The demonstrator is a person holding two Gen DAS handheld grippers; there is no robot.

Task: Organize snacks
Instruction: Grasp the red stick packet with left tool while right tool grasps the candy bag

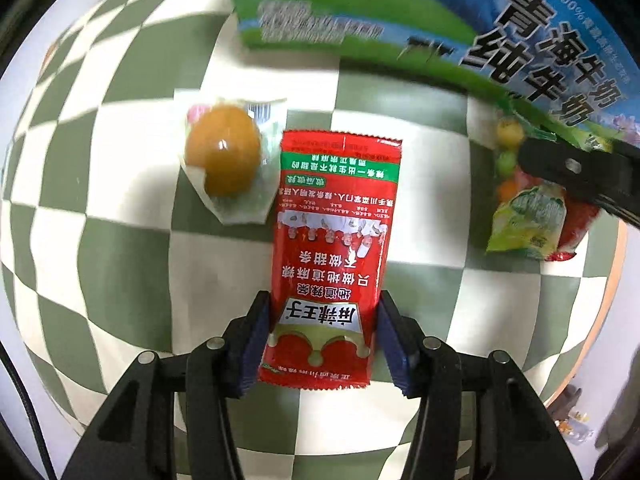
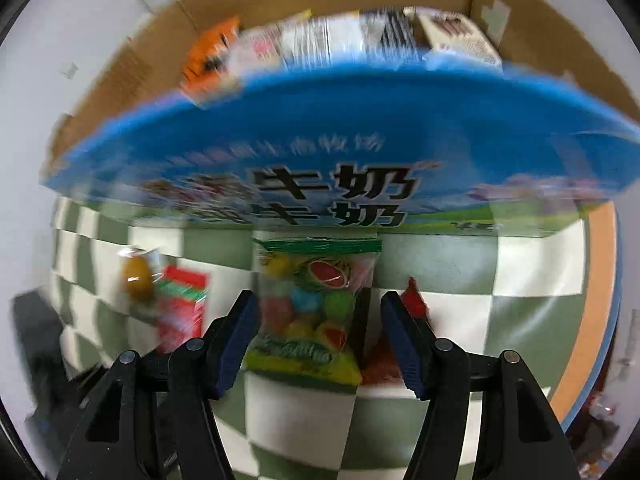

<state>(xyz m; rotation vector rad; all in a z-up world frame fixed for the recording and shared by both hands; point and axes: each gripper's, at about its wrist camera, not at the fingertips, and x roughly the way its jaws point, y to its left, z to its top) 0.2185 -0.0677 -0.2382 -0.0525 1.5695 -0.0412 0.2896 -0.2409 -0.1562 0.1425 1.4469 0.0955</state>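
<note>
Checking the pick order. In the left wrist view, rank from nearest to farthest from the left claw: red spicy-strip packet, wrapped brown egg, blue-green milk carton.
1. Red spicy-strip packet: between the left claw's pads.
2. Wrapped brown egg: beyond, left of the packet.
3. Blue-green milk carton: farthest, along the top.

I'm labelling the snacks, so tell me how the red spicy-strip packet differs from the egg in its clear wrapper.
The red foil spicy-strip packet is long, flat and opaque with printed text. The brown egg in its clear wrapper is round and bulging, its contents showing.

The packet lies between the left gripper jaws. The egg lies untouched beside it.

Both are sealed single snacks on the green-and-white checked cloth.
</note>
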